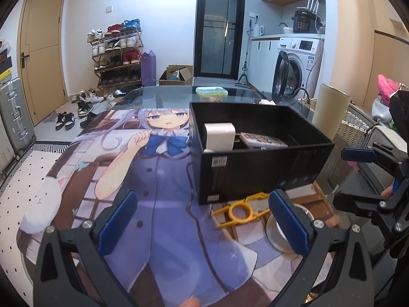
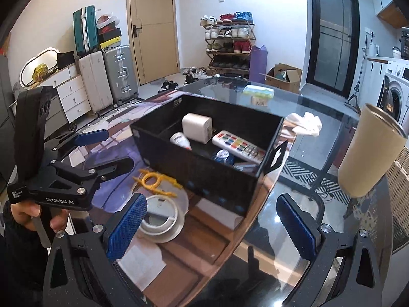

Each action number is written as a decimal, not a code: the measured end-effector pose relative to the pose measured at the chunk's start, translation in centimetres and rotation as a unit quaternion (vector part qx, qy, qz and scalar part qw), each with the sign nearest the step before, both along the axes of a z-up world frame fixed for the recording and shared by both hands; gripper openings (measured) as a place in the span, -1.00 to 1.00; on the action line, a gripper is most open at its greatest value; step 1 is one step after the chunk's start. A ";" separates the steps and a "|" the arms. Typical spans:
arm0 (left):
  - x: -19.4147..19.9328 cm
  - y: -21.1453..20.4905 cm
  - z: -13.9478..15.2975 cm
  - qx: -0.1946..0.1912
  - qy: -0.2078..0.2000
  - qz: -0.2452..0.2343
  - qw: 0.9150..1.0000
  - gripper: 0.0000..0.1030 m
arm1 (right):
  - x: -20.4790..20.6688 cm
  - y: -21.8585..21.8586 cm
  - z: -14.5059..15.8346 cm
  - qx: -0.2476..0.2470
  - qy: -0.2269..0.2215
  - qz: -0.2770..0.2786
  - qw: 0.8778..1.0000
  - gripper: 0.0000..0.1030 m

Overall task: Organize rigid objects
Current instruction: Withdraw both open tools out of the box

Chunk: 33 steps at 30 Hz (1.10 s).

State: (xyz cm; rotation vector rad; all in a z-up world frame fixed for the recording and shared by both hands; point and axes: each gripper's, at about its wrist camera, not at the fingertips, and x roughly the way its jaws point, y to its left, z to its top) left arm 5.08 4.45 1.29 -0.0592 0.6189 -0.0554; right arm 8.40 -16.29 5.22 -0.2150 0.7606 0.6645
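Observation:
A black open box (image 1: 265, 171) (image 2: 204, 176) stands on the glass table over the anime mat. It holds a white charger (image 1: 219, 135) (image 2: 198, 128), a colourful paint palette (image 1: 263, 139) (image 2: 239, 144), a small white bottle (image 2: 180, 139) and a blue round item (image 2: 222, 156). A yellow plastic tool (image 1: 240, 211) (image 2: 153, 180) and a white tape roll (image 1: 278, 230) (image 2: 161, 217) lie on the mat in front of the box. My left gripper (image 1: 202, 223) is open and empty, low before the box. My right gripper (image 2: 212, 223) is open and empty, near the tape roll.
A tall beige tumbler (image 1: 329, 110) (image 2: 370, 151) stands right of the box. A crumpled white tissue (image 2: 305, 124) and a pastel pack (image 1: 211, 91) (image 2: 258, 91) lie behind it. A wicker basket (image 1: 352, 128) sits off the table's right edge.

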 end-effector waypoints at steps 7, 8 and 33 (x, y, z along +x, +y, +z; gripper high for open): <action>-0.5 0.3 -0.9 0.001 0.013 0.004 1.000 1.00 | -0.6 1.1 -1.3 -0.006 0.017 0.006 1.000 0.99; -0.5 0.3 -0.9 0.001 0.013 0.004 1.000 1.00 | -0.7 1.2 -1.5 -0.005 0.020 0.007 1.000 0.99; -0.8 0.5 -2.2 0.010 0.034 0.001 0.999 1.00 | 0.8 4.2 -5.3 -0.041 0.075 0.000 0.996 0.99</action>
